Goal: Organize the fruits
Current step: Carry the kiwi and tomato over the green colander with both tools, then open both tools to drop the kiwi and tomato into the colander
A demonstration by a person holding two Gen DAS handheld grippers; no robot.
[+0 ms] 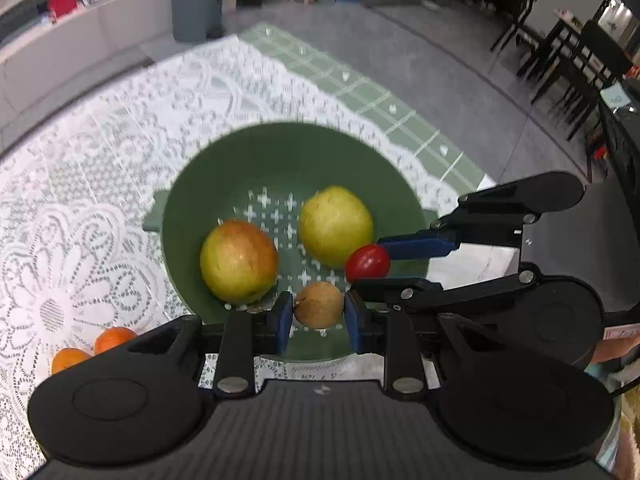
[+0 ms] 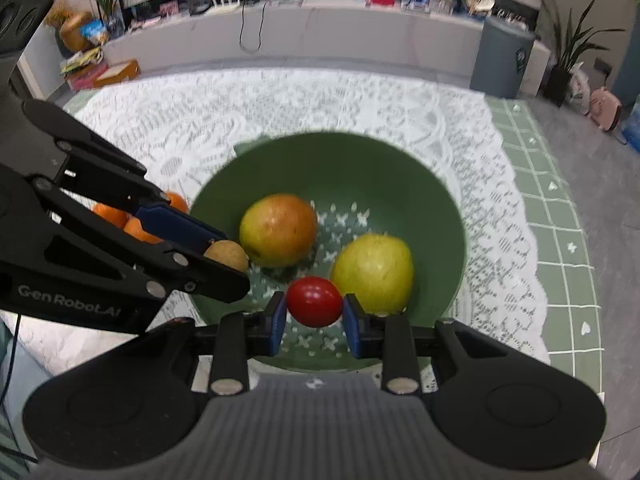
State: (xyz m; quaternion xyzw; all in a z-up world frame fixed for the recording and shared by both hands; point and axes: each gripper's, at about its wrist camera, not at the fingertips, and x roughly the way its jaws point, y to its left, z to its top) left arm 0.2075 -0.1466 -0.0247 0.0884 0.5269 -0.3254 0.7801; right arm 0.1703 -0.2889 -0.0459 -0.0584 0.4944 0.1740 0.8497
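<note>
Between the blue pads of the left gripper (image 1: pixel 319 316) sits a small round tan-brown fruit (image 1: pixel 319 305), pinched at its sides; the jaws stand narrow around it. Over on the other side, the right gripper (image 2: pixel 315 317) clamps a small glossy red tomato-like fruit (image 2: pixel 315 301) the same way, pads touching both flanks. Both loads hang above the near half of the round green plastic colander bowl (image 1: pixel 224 168), whose floor is pierced with cross-shaped holes. Inside it already rest a large red-and-yellow apple (image 1: pixel 239 261) and a large yellow-green apple (image 1: pixel 335 225), near each other but apart. Outside the bowl, on the white lace tablecloth (image 1: pixel 100 152), lie small orange mandarins (image 1: pixel 92 350), just beside its rim.

Judging from this, the step in hand is setting both small fruits down in the bowl. To do it well, lower each toward the bare perforated patch between the apples before widening the jaws, so nothing drops and rolls; release one side first, since the two tools sit close and could knock together.
</note>
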